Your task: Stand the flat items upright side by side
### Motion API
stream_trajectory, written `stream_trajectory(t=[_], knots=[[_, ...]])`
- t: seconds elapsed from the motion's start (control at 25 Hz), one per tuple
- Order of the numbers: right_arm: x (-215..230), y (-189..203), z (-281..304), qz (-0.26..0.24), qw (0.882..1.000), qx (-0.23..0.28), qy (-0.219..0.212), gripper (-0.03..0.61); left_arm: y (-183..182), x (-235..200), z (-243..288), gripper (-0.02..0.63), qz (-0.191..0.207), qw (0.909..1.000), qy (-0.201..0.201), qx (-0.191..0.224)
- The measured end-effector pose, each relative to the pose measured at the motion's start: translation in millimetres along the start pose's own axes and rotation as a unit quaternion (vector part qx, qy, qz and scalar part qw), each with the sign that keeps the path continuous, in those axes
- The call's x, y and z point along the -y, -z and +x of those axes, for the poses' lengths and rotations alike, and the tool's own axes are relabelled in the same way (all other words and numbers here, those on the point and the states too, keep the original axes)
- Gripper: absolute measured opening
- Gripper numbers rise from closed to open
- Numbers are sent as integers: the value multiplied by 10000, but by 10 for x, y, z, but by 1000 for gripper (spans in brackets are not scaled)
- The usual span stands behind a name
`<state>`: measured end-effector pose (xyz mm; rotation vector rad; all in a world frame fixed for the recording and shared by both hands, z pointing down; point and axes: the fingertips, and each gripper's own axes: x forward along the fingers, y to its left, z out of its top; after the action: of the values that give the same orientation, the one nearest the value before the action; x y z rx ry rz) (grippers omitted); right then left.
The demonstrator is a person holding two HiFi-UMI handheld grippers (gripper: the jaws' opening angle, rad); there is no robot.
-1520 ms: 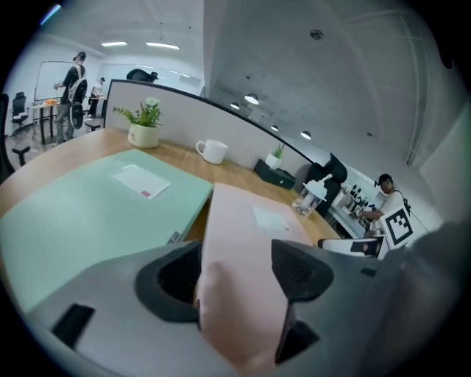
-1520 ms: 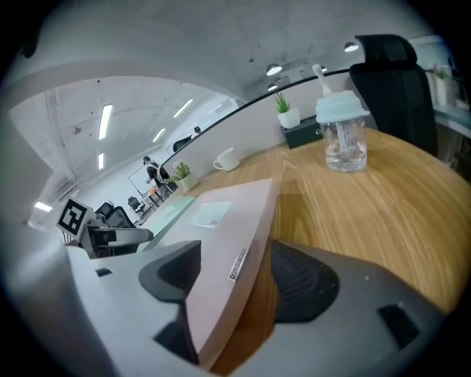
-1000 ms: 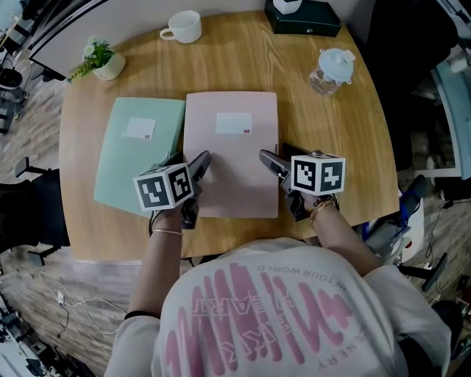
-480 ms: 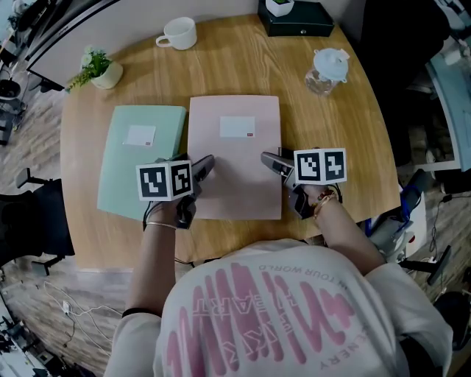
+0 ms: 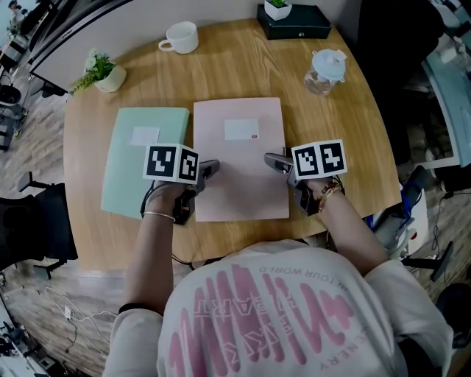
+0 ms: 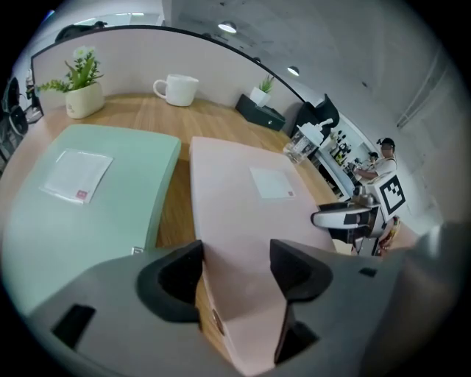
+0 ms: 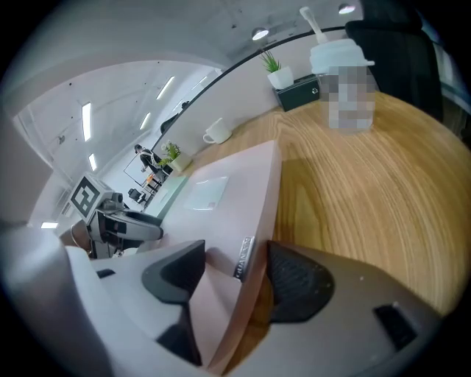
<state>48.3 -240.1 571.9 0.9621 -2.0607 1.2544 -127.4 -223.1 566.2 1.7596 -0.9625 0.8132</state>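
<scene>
The pink file folder (image 5: 239,158) lies flat on the round wooden table (image 5: 243,66), label up, with the green file folder (image 5: 140,166) flat just beside it on its left, a narrow strip of wood between them; neither stands upright yet. My left gripper (image 5: 210,168) sits at the pink folder's near left corner; in the left gripper view its jaws have just been closing and now clamp that corner, one pad against the folder's side edge, the other on the cover. My right gripper (image 5: 274,160) is at the near right corner; its jaws have also just been closing, and in the right gripper view they pinch the folder's edge, the ribbed pad on the outer side by the small metal tab, the other pad on the pink cover. At the far rim stand a white mug (image 5: 182,37), a small potted plant (image 5: 103,70), a lidded glass jug (image 5: 324,70) and a black box (image 5: 294,18), all well apart from the folders.
</scene>
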Motion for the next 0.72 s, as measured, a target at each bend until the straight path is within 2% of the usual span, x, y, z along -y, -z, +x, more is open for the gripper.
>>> stream_trajectory(t=[0.16, 0.4, 0.72], knots=[[-25, 2, -63, -87, 9999, 66, 53, 264, -16, 49, -55, 285, 110, 9999, 9, 109], [-80, -136, -252, -417, 9977, 469, 244, 265, -173, 167, -186, 284, 499, 9976, -142, 449], [-191, -510, -511, -916, 9870, 1227, 484, 270, -534, 303, -412, 276, 749, 9876, -309, 1342]])
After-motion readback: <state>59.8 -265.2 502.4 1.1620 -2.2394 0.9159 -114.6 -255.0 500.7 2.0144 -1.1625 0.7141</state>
